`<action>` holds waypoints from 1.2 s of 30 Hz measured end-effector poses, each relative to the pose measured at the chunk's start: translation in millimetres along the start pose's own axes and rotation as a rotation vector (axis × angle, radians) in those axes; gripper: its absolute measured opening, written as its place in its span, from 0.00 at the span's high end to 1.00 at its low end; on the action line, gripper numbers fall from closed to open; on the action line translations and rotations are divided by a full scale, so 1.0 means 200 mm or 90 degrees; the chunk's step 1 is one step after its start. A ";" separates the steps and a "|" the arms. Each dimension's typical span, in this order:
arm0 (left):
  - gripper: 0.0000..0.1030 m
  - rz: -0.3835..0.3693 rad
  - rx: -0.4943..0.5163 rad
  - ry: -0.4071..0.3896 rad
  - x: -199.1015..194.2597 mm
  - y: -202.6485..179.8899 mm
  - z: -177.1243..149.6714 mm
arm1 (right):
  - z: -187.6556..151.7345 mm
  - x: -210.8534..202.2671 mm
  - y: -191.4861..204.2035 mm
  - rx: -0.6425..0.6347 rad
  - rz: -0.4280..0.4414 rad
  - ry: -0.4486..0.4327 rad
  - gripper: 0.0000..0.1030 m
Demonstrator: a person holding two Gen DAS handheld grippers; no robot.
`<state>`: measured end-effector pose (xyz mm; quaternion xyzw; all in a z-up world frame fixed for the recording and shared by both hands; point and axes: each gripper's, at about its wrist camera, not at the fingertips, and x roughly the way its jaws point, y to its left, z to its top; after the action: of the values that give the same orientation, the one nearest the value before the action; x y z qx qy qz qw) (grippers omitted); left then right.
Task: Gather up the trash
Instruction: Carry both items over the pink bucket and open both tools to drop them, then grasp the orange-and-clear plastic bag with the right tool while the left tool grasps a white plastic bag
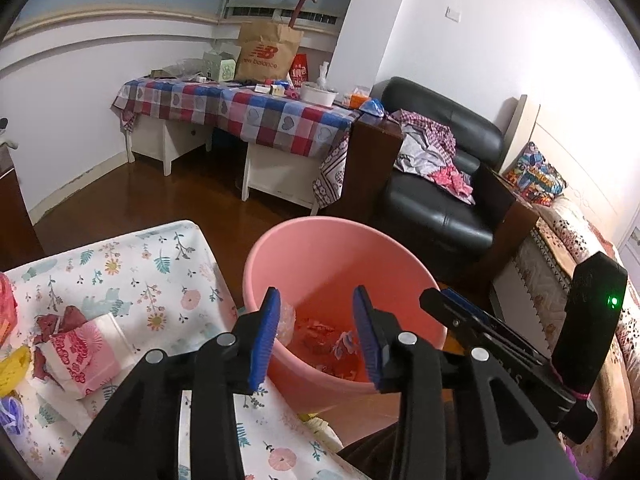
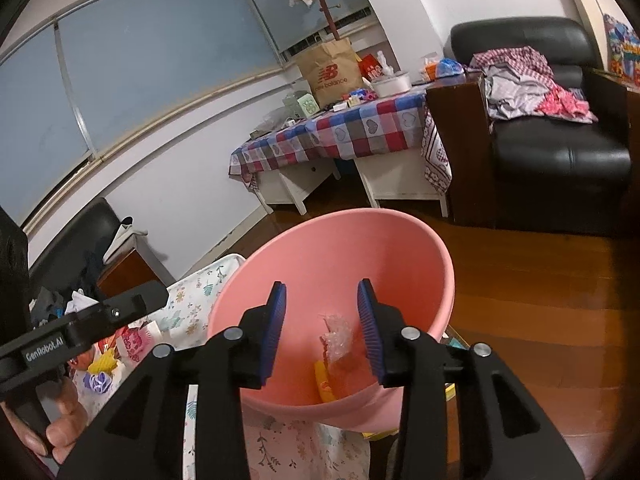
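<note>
Both grippers hang over the mouth of a pink plastic bin [image 1: 320, 264], and both are released, nothing pinched between their blue pads. The left gripper [image 1: 316, 336] has its jaws parted above the bin's near rim; below and beyond its fingertips, crumpled red and white wrappers [image 1: 332, 340] lie on the bin's floor. The right gripper [image 2: 322, 332] stands likewise with its jaws apart, and a clear crinkled plastic scrap [image 2: 338, 340] shows in the gap beneath it inside the bin, with a yellow piece [image 2: 322, 380] just below that. To the left gripper's left, on a floral tablecloth [image 1: 160, 272], a pink patterned packet [image 1: 86, 354] rests well apart from the fingers.
</note>
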<state>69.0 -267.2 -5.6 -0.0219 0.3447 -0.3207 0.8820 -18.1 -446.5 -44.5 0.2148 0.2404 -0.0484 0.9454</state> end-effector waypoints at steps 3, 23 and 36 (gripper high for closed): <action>0.64 -0.002 -0.006 -0.006 -0.06 0.02 0.01 | 0.00 -0.04 0.07 -0.024 0.022 0.004 0.63; 0.53 0.054 -0.040 -0.084 -0.66 0.37 -0.13 | -0.34 -0.20 0.57 -0.225 0.219 0.191 0.63; 0.53 0.140 -0.083 -0.083 -0.96 0.68 -0.41 | -0.50 -0.18 0.58 -0.238 0.205 0.271 0.63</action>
<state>-14.2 -32.5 10.0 -0.0623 0.3071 -0.1970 0.9290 -70.7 -299.2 -63.2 0.0782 0.4002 0.1929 0.8925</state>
